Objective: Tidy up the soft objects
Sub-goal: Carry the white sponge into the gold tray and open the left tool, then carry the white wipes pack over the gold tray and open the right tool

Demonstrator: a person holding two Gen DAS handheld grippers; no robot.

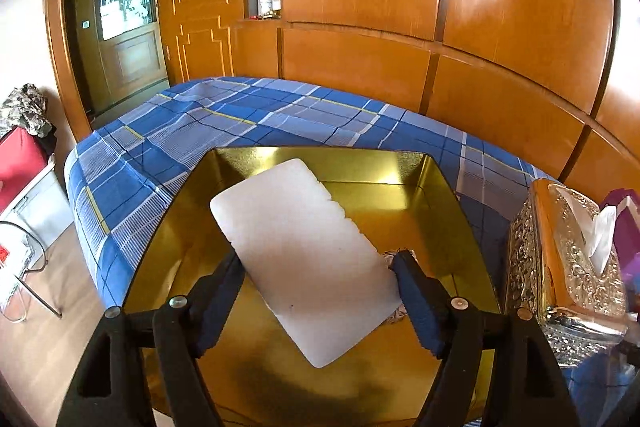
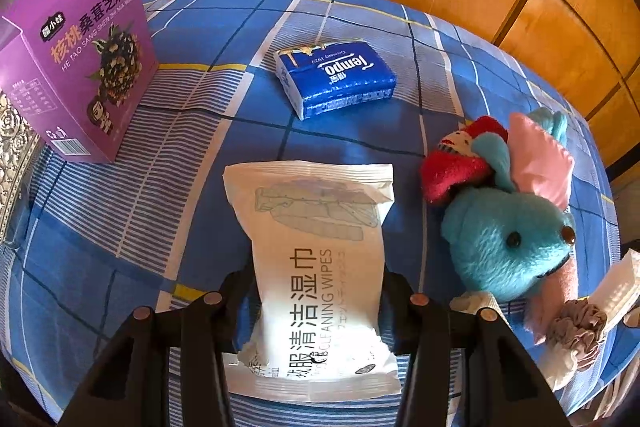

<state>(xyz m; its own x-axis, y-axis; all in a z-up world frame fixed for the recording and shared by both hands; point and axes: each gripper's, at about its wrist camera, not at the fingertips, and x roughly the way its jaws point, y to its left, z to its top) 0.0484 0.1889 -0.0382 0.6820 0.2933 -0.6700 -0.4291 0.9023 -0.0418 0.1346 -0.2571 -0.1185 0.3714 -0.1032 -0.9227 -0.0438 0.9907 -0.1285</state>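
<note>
The gold tray sits on the checked table. Above the tray floor, a white foam pad lies slanted between the left fingers, which stand wide, their tips at its long edges. Beside the tray, on the table, the wipes pack is pinched at its sides by the right fingers. Past it lies a tissue packet.

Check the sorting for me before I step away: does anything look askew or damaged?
The white foam pad sits slanted over the gold tin, one long edge ragged. The purple snack box stands with its top flap open.
</note>
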